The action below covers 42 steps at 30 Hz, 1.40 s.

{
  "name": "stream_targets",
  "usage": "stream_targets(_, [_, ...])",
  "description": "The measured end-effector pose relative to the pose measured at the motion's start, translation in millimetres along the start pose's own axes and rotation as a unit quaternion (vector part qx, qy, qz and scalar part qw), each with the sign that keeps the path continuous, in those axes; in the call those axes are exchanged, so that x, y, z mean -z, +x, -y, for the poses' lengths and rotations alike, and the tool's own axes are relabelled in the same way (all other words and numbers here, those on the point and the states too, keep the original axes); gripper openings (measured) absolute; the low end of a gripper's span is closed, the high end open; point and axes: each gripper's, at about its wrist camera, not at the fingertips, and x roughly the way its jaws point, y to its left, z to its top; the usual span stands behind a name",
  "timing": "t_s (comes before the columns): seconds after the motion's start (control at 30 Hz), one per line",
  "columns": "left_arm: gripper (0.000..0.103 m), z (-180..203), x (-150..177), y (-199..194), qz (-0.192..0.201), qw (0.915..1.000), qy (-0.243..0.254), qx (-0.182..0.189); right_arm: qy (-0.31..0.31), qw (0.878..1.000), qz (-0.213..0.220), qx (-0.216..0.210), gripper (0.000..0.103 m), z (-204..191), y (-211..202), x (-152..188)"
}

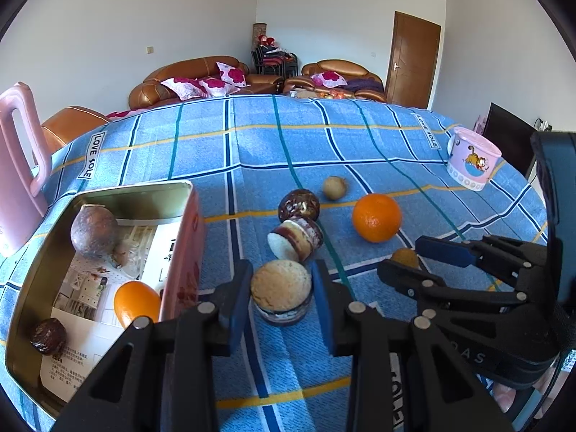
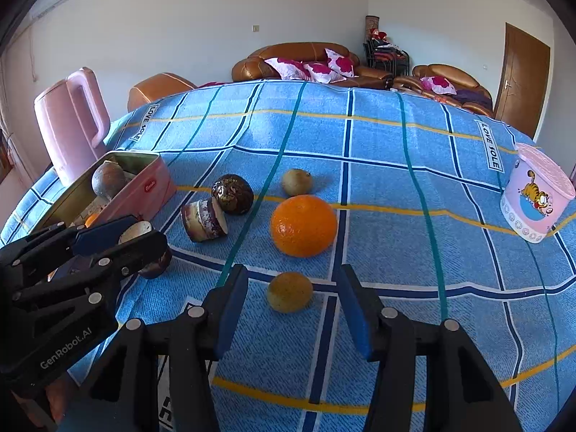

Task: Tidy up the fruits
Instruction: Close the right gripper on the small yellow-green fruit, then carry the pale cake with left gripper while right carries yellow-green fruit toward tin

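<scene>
The fruits lie scattered on the blue checked surface (image 1: 378,144) — some already in the pink tin (image 1: 181,252). My left gripper (image 1: 281,289) brackets a tan round fruit (image 1: 280,284), jaws not visibly touching it; my right gripper (image 2: 293,302) is spread wide around a small yellow-brown fruit (image 2: 289,291), near the orange (image 2: 303,225).

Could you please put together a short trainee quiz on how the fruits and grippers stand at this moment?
1. True or false: the pink tin already holds fruit.
2. Which gripper has the small yellowish fruit lying between its open fingers? A left, B right.
3. Fill in: the left gripper straddles a cut fruit half standing with its pale face ____.

Key: 1 true, among them an orange in the tin. 2 B, the right gripper. 3 up.
</scene>
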Motion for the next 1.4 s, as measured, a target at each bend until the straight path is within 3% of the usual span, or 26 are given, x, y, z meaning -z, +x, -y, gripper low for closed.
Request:
stream_targets(0.07, [0.035, -2.3, -0.2, 0.7, -0.002, 1.0, -0.005, 0.006, 0.003, 1.0, -0.019, -0.007, 0.037, 1.1, 7.5, 0.6])
stream_targets(0.13, [0.035, -2.0, 0.3, -0.7, 0.001, 0.9999, -0.004, 0.012, 0.004, 0.999, -0.028, -0.014, 0.03, 1.1, 11.1, 1.3])
stream_targets(0.87, [0.035, -3.4, 2.2, -19.4, 0.05, 0.9984, -0.006, 0.025, -0.02, 0.997, 0.068, -0.03, 0.03, -8.3, -26.3, 1.8])
stream_targets(1.4, [0.035, -0.4, 4.1, -30.6, 0.08, 0.9966, 0.004, 0.019, -0.018, 0.993, 0.109, -0.034, 0.03, -5.7, -41.1, 3.7])
